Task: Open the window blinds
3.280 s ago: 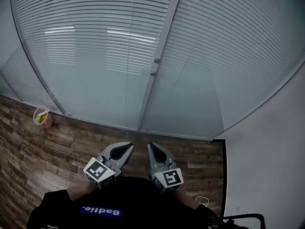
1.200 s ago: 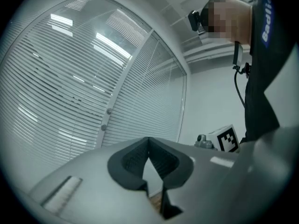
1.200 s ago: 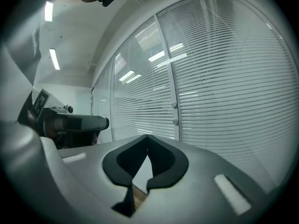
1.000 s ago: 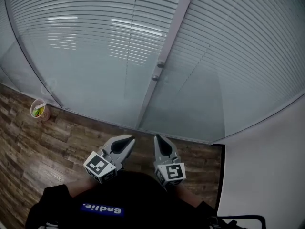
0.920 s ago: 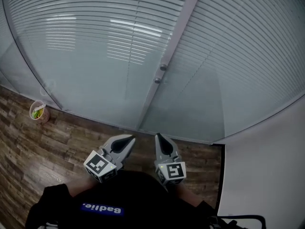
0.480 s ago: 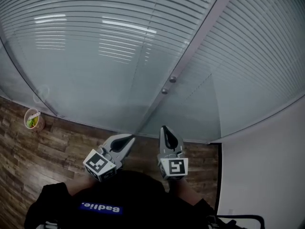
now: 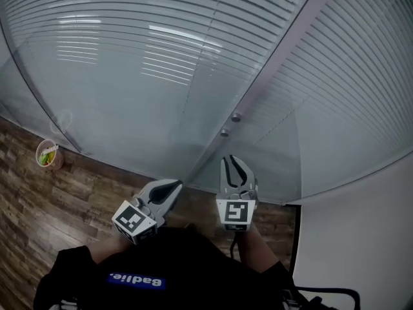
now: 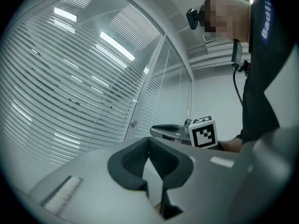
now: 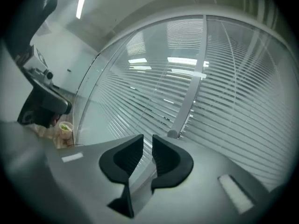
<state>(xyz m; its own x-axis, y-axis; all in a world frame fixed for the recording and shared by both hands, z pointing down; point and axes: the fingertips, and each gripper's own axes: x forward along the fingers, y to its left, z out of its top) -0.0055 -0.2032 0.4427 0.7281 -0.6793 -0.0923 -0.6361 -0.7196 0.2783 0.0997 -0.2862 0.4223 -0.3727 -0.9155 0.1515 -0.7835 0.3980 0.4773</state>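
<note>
R hand-held gripper up nearer horizontal-slat blinds, jaws newly ajar, empty; L hand-held gripper closed.

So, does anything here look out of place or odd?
Only one thing: a small open cup stands on the wooden floor close by the glass wall, at the left of the head view. It looks left behind there. The blinds hang even.

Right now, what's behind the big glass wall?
White blinds hang behind the glass. Their level slats look shut, so whatever is beyond them is covered and cannot be seen.
</note>
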